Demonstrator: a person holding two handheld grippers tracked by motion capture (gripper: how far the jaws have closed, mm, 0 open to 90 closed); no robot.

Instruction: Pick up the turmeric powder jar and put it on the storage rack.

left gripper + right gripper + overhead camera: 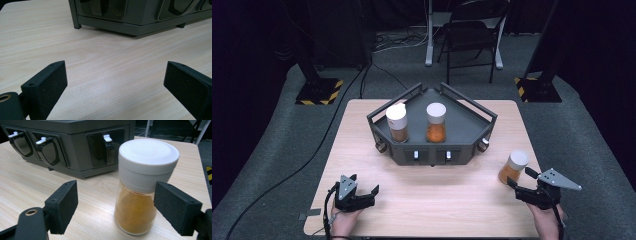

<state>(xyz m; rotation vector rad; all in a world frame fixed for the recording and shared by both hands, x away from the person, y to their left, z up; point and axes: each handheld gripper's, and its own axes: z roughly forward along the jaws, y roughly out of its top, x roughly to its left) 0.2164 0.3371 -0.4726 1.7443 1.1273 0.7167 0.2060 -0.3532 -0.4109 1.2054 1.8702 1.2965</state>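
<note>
The right tool (pixel 518 179) sits low at the near right corner of the surface (pixel 432 200), held from below by a hand (pixel 548 220). Its jaws are open, and a jar (pixel 513 167) of orange powder with a white lid stands upright on the surface just ahead of them. In the right gripper view the jar (pixel 140 195) stands partly between the two pads, close against the right one, with a clear gap to the left one; whether the right pad touches the glass cannot be told, and the jaws do not clamp it.

The left tool (pixel 365 186) rests at the near left of the surface, held by the other hand (pixel 344 222). Its jaws are wide open with nothing between them; in the left gripper view bare wood lies between the pads (pixel 50 85).

A dark grey rack (pixel 432 150) with a railed top stands at the middle of the surface, well apart from both tools. Two more jars stand upright on it: one with brown powder (pixel 397 122) at the left and one with orange powder (pixel 436 122) just beside it to the right. The rack's front wall (pixel 75 152) has recessed slots with small white-tipped levers (pixel 107 138).

Beyond the surface, on the grey floor, stands a folding chair (pixel 472 35).
</note>
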